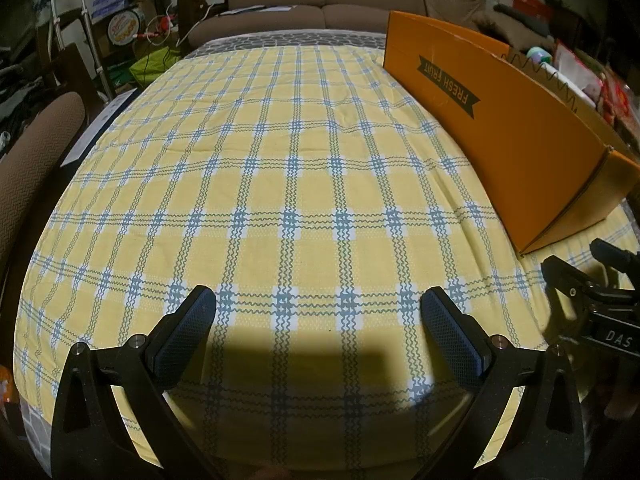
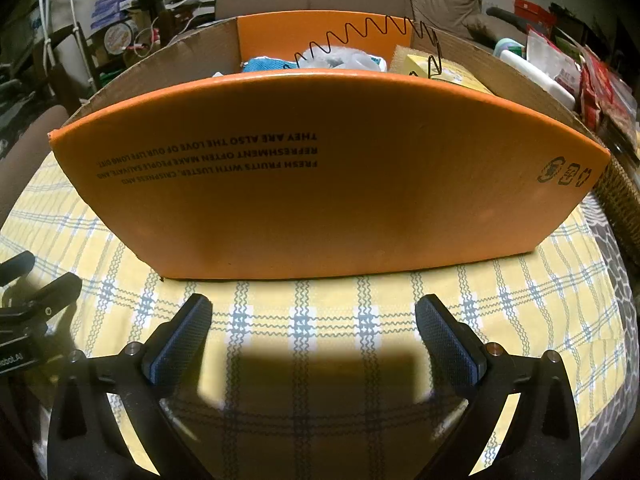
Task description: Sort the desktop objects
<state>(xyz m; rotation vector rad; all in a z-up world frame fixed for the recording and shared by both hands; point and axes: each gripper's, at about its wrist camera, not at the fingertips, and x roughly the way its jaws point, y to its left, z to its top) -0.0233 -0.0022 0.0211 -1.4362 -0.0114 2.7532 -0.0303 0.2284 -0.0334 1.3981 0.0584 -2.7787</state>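
The checked bench (image 1: 280, 184) carries an orange fruit carton (image 2: 320, 176) at its right side, just ahead of the right claw (image 2: 313, 332); stiff, probably light cardboard, best gripped by its top rim; a wire spring rack (image 2: 372, 34) pokes out; both left claw (image 1: 318, 326) and right gape, holding nothing.

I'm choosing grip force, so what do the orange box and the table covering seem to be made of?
The orange box looks like corrugated cardboard: matte printed outside, raw brown inner walls and edges. The checked tablecloth seems to be woven fabric, soft and matte, with slight wrinkles.
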